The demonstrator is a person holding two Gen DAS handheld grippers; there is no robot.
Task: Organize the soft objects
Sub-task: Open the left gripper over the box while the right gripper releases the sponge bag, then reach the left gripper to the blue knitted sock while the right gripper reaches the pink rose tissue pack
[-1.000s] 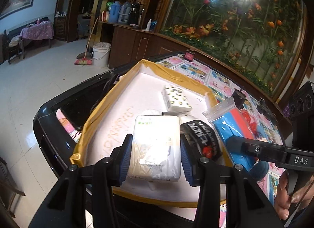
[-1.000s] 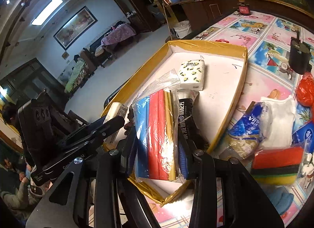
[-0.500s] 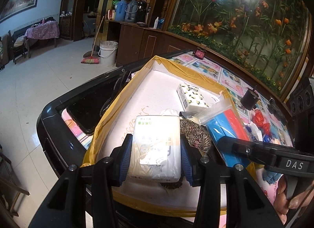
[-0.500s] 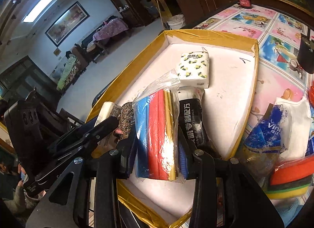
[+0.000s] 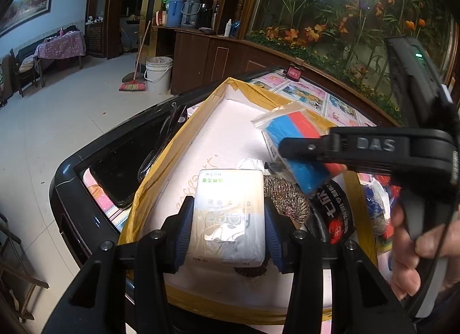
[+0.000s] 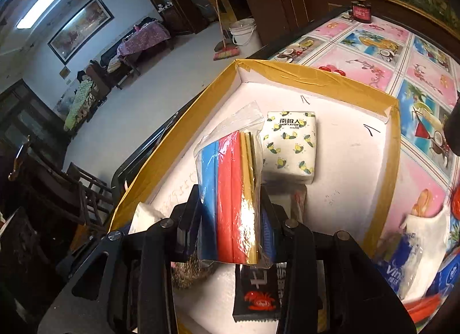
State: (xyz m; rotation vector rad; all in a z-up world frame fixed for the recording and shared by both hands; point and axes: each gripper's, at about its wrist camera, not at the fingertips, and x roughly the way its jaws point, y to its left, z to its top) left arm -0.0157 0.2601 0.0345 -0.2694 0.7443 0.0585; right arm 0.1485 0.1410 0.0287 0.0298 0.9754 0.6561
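A white foam box with a yellow taped rim [image 5: 178, 147] [image 6: 316, 78] sits on the table. My left gripper [image 5: 228, 227] is shut on a white tissue pack [image 5: 230, 207], held low over the box's near end. Beside the pack lie a speckled knit piece [image 5: 284, 199] and a black packet with a crab logo [image 5: 333, 213] [image 6: 258, 291]. My right gripper [image 6: 230, 224] is shut on a clear bag of blue, red and yellow cloths [image 6: 230, 184] [image 5: 296, 135], held above the box. A lemon-print tissue pack [image 6: 290, 147] lies on the box floor just beyond the bag.
The table carries a pink and blue picture cloth [image 6: 373, 55]. Right of the box lie a blue wrapped pack [image 6: 402, 270], a white bag [image 6: 428, 230] and red items. A red jar [image 6: 360, 12] stands at the far edge. A hand [image 5: 417, 247] holds the right gripper's handle.
My right gripper has carried the cloth bag across the box, up and further in, so that it now covers the lemon pack in the left wrist view. My left gripper has kept still with its pack.
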